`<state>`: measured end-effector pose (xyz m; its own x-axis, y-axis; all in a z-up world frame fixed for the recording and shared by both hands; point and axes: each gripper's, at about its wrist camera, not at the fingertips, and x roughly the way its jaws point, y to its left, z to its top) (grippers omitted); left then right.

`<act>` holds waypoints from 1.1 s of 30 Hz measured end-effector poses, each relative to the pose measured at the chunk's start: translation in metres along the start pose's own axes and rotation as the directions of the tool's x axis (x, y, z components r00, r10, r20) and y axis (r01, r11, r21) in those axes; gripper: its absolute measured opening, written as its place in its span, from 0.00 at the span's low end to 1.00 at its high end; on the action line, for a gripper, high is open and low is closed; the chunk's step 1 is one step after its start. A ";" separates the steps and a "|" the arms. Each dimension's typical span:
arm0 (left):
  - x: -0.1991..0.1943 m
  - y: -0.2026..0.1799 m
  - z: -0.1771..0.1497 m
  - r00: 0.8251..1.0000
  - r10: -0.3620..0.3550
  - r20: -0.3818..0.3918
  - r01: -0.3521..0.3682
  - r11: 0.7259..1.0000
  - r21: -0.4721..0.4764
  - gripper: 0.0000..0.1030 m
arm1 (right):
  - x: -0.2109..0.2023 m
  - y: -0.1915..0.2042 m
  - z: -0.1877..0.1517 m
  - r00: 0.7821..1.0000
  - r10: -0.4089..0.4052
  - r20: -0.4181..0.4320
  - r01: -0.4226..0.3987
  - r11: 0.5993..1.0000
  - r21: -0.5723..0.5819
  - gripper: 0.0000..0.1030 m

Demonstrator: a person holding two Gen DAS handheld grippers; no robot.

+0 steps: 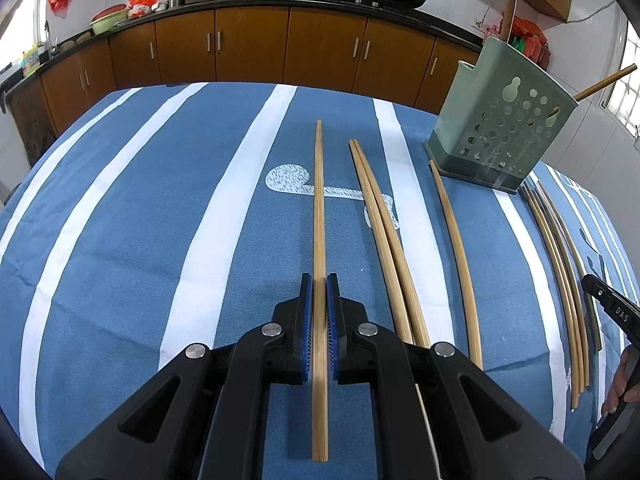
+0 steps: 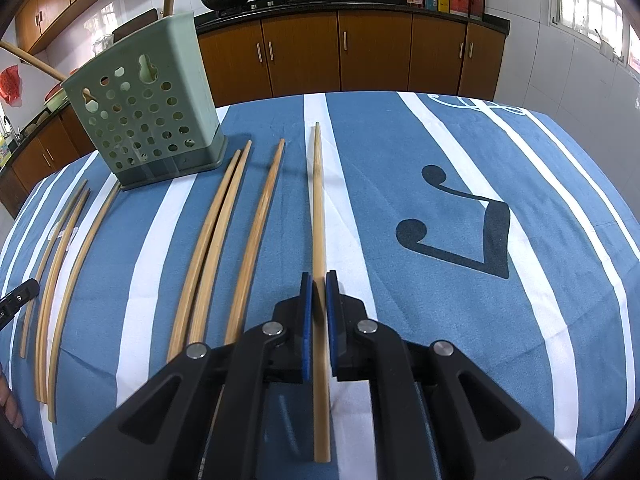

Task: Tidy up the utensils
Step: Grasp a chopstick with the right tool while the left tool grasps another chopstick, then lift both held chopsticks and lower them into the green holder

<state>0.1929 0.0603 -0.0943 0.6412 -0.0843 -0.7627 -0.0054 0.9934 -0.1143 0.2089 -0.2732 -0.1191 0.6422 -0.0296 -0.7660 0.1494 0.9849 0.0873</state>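
Between my left gripper [image 1: 319, 280] pads sits one chopstick [image 1: 319, 216], clenched mid-length; right gripper [image 2: 319, 280] pinches another chopstick [image 2: 318, 208] likewise. They look light, stiff, slick bamboo, so grip mid-shaft. More lie flat beyond, near the green holder [image 2: 144, 120].

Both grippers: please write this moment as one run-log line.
left gripper: shut on chopstick | right gripper: shut on chopstick | holder: upright

Left gripper [image 1: 319, 286] and right gripper [image 2: 319, 285]: matte black angular linkages; round silver pivot screws; blue ribbed pads on the fingers [image 1: 306, 304].
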 end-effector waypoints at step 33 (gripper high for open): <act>-0.027 0.001 -0.004 1.000 -0.021 -0.002 0.021 0.999 0.037 0.07 | -0.042 -0.007 0.000 0.996 0.049 0.079 -0.051 0.999 0.012 0.08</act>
<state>0.1723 0.0635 -0.0765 0.6397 -0.1051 -0.7614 0.0366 0.9936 -0.1064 0.1807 -0.2790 -0.0871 0.7063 0.0057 -0.7079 0.1260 0.9830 0.1337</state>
